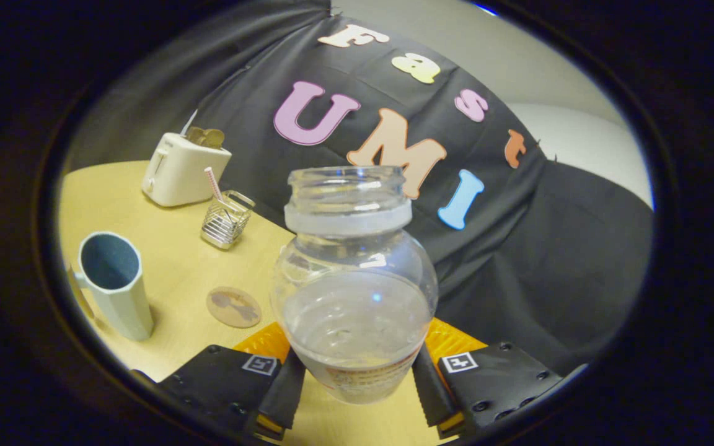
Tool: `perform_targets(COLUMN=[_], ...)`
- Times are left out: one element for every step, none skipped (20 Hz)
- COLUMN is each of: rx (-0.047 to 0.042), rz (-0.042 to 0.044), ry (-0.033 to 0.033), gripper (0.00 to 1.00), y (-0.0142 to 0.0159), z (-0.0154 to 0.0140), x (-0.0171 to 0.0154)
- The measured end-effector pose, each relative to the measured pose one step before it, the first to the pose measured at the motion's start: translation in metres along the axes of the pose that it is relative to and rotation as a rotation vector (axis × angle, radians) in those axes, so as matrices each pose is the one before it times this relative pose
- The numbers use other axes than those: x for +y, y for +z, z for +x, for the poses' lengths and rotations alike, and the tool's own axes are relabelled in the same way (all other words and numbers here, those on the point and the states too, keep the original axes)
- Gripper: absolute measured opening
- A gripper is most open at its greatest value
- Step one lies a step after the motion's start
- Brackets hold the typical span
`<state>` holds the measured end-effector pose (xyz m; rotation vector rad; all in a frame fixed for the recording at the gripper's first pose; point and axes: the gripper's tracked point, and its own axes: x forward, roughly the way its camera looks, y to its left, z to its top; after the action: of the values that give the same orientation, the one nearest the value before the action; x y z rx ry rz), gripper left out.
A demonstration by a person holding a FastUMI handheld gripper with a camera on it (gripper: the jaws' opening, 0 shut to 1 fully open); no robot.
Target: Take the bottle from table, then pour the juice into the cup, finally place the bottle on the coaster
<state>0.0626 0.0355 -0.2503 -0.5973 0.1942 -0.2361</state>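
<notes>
A clear plastic bottle [353, 285] with no cap and clear liquid in its lower part stands between my fingers, lifted above the table and tilted a little. My gripper [357, 381] is shut on the bottle's lower body, both fingers pressing its sides. A pale blue mug [115, 282] with a dark inside stands on the wooden table [177, 266] to the left, beyond the left finger. A round brown coaster [233, 306] lies flat between the mug and the bottle, just ahead of the left finger.
A white toaster [183, 168] with bread slices stands at the table's far side. A small wire holder [227, 218] with a striped straw stands in front of it. The black cloth wall hangs close behind the table.
</notes>
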Motion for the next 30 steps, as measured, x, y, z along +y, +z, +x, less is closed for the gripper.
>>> perform_targets(rx=[-0.00991, -0.01442, -0.01344, -0.01500, -0.01642, -0.01526, -0.01641, -0.01345, -0.01087, -0.01123, -0.01760, -0.01122, -0.00939, -0.01200, -0.00812, -0.00723, -0.00852, -0.00385, -0.00278, -0.00255, -0.00337, -0.00489, -0.00566, -0.00597, -0.00755, -0.01021, -0.01110, -0.01185, -0.01158, -0.01086], rz=[-0.05528, -0.05298, -0.05390, -0.05474, -0.05714, -0.05855, -0.05881, -0.05219, -0.04608, -0.03406, -0.02190, -0.01746, -0.01726, -0.01616, -0.02275, -0.02543, -0.02507, -0.03085, -0.03615, -0.03676, -0.02989, -0.02911, -0.02608, -0.02096, -0.02202, -0.02315, -0.02374, -0.02241, -0.01903, -0.01343], ry=[-0.02119, -0.01946, -0.01868, -0.01678, -0.01795, -0.01684, -0.01142, -0.00874, -0.00592, -0.00373, -0.00142, -0.00721, -0.00420, -0.00726, -0.00904, -0.00564, -0.00398, -0.00719, -0.00481, 0.00012, -0.00446, -0.00414, -0.00361, -0.00425, -0.00222, -0.00427, -0.00389, -0.00308, -0.00212, -0.00025], gripper=[0.80, 0.80, 0.80, 0.80, 0.80, 0.80, 0.80, 0.80, 0.80, 0.80, 0.80, 0.80, 0.80, 0.80, 0.80, 0.80, 0.80, 0.80, 0.80, 0.80, 0.80, 0.80, 0.80, 0.80, 0.80, 0.80, 0.80, 0.80, 0.80, 0.80], y=[0.00632, 0.00642, 0.00728, 0.00600, 0.00691, 0.00587, 0.00622, 0.00347, 0.00509, 0.00380, 0.00613, 0.00561, 0.00394, 0.00379, 0.00345, 0.00239, 0.00267, 0.00090, 0.00045, 0.00224, 0.00116, 0.00235, 0.00100, 0.00175, 0.00268, 0.00354, 0.00319, 0.00471, 0.00372, 0.00345], z=[-0.00204, -0.00168, -0.00179, -0.00145, -0.00348, -0.00132, -0.00173, -0.00002, -0.00200, -0.00185, -0.00163, -0.00069, -0.00071, 0.00009, -0.00020, 0.00034, -0.00096, -0.00180, -0.00039, -0.00105, 0.00004, -0.00049, 0.00110, 0.00002, -0.00018, 0.00089, -0.00016, -0.00056, 0.00031, -0.00030], x=[-0.00455, -0.00376, -0.00348, -0.00373, -0.00303, -0.00244, -0.00065, 0.00103, 0.00089, 0.00197, 0.00275, 0.00128, 0.00047, 0.00129, 0.00017, 0.00107, 0.00070, -0.00009, -0.00020, 0.00106, 0.00146, -0.00017, -0.00146, -0.00022, 0.00038, -0.00098, -0.00013, 0.00040, 0.00057, -0.00019])
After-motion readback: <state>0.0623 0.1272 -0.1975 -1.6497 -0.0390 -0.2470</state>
